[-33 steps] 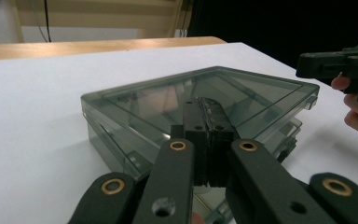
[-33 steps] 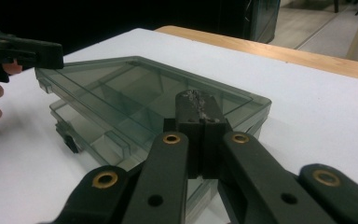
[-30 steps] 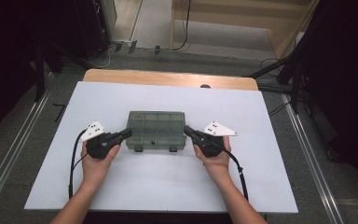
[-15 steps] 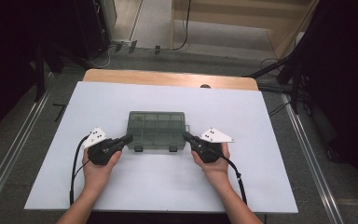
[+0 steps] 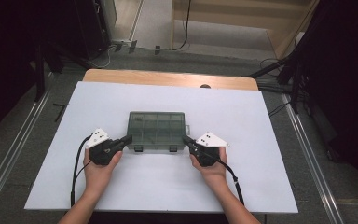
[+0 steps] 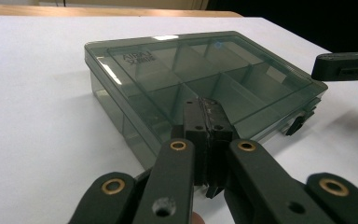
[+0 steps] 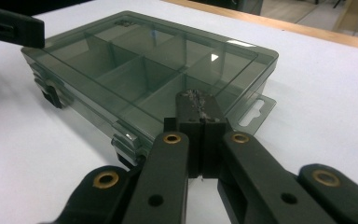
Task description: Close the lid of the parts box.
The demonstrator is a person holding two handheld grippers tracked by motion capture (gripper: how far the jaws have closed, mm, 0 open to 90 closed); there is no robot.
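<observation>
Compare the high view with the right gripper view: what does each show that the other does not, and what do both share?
High view alone: the white table sheet's full outline, the wooden edge behind it, the floor, and both hands, the left hand and the right hand.

Right gripper view alone: close up, the box's hang tab, a front latch and the dividers beneath the lid.

Both: the smoky clear compartment box, lid closed, with the shut left gripper and right gripper at its front corners.
</observation>
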